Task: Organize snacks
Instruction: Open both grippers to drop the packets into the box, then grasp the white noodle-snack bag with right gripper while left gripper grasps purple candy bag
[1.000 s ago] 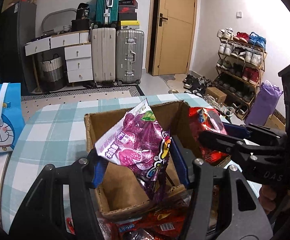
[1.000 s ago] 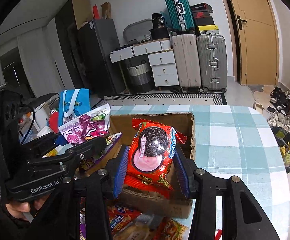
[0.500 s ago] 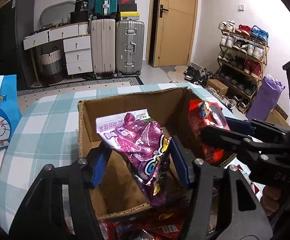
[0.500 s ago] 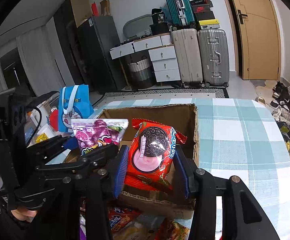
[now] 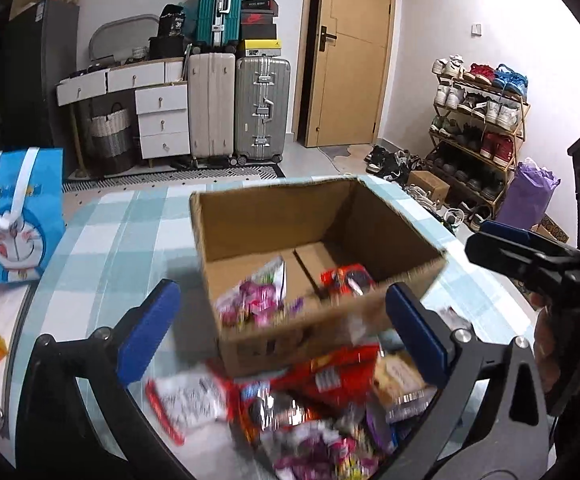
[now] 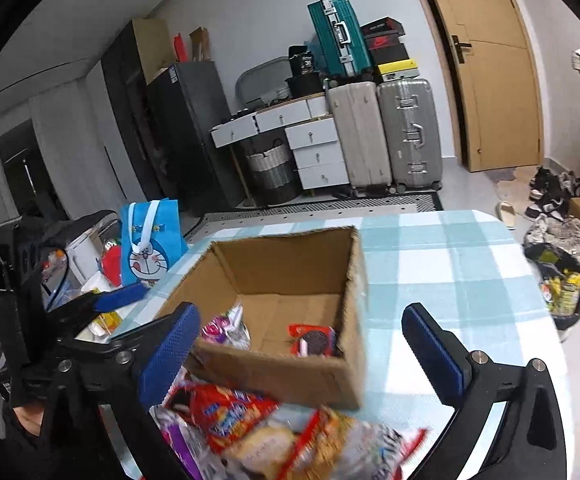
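An open cardboard box [image 5: 405, 236] [image 6: 353, 268] stands on the checked tablecloth. Inside it lie a purple snack bag [image 5: 250, 300] [image 6: 220, 330] at the left and a red cookie packet [image 5: 345, 280] [image 6: 313, 338] at the right. My left gripper [image 5: 282, 328] hangs in front of the box, its jaws opening wide with nothing between them. My right gripper [image 6: 301, 348] is the same, jaws opening and empty; it also shows at the right edge of the left wrist view. A blurred heap of loose snack packets [image 5: 313, 408] [image 6: 258, 424] lies before the box.
A blue cartoon gift bag [image 5: 20, 216] [image 6: 150, 248] stands at the table's left edge. Suitcases [image 5: 242, 108], drawers and a door [image 5: 349, 52] stand behind. A shoe rack [image 5: 477, 120] and a full bin [image 6: 561, 280] are to the right.
Both grippers opened and let their packets go; the purple bag and the red cookie packet dropped into the box. Both grippers pulled back from the box.
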`<action>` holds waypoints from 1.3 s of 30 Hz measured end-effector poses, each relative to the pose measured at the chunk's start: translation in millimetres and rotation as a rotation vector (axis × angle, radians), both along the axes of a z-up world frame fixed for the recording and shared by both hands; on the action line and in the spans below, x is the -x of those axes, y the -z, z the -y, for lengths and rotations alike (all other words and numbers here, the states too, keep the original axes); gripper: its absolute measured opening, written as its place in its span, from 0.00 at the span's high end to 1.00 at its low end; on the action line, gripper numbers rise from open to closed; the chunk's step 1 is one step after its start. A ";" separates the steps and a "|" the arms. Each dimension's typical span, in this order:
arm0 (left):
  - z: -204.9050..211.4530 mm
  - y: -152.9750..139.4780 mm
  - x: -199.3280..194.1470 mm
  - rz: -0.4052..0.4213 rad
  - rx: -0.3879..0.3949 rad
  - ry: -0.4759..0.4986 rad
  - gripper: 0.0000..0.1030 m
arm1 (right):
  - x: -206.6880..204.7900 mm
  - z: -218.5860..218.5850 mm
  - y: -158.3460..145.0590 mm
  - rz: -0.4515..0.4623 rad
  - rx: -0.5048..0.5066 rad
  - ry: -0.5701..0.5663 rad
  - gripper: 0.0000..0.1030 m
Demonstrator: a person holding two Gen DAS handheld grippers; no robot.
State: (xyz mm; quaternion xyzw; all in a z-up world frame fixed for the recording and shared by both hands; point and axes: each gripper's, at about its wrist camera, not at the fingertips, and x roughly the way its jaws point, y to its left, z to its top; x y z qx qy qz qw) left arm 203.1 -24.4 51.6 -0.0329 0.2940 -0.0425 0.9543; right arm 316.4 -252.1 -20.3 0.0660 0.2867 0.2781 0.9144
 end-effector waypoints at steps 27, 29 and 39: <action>-14.4 34.4 83.5 -0.112 0.007 -0.009 0.01 | 75.8 25.8 38.1 -0.099 0.097 0.015 0.00; -11.6 36.4 82.9 -0.123 0.009 -0.002 0.01 | 73.9 25.1 39.4 -0.107 0.100 0.016 0.00; -3.1 48.1 75.3 -0.185 0.011 0.028 0.01 | 60.9 26.5 55.9 -0.170 0.118 0.041 0.00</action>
